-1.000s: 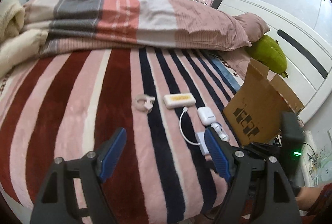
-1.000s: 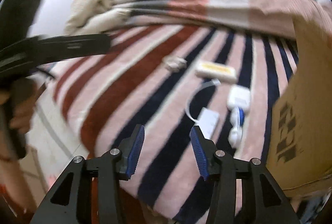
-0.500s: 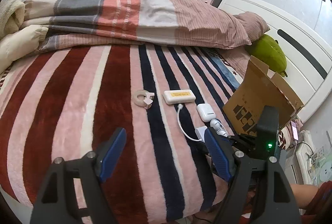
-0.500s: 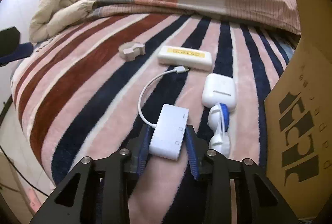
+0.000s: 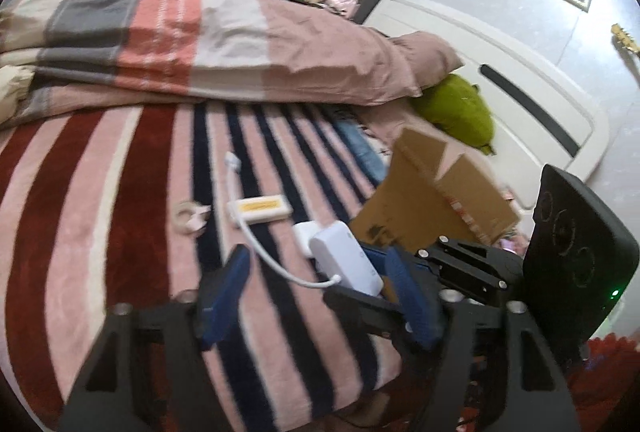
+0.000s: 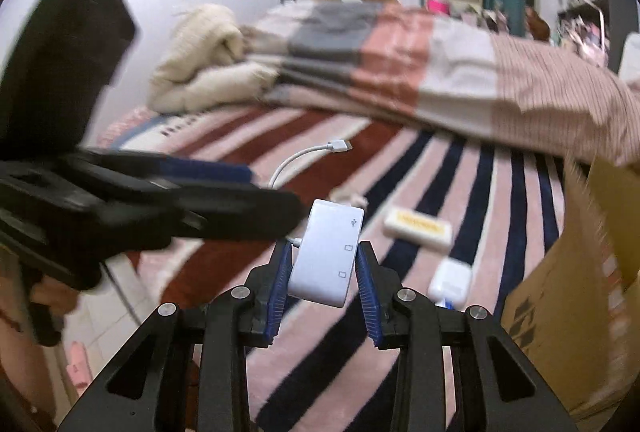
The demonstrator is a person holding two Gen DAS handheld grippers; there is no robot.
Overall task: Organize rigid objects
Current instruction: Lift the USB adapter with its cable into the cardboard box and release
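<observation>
My right gripper [image 6: 323, 264] is shut on a white USB hub adapter [image 6: 327, 252] and holds it above the striped blanket, its white cable [image 6: 304, 156] curling up and away. The adapter [image 5: 346, 258] also shows in the left wrist view, held in the right gripper's blue pads. My left gripper [image 5: 316, 296] is open and empty, close beside the right one. On the blanket lie a white box with a yellow label [image 6: 418, 228] [image 5: 260, 209], a white earbud case [image 6: 450, 280] [image 5: 304, 236] and a tape ring [image 5: 188, 216].
An open cardboard box [image 5: 432, 200] [image 6: 572, 304] stands at the bed's right edge. A folded quilt [image 5: 180, 32] lies across the far side, with a green plush [image 5: 456, 112] by the white headboard. The striped blanket [image 5: 100, 212] covers the bed.
My right gripper closed on the adapter and lifted it off the blanket, cable trailing. My left gripper moved right, close to the right one.
</observation>
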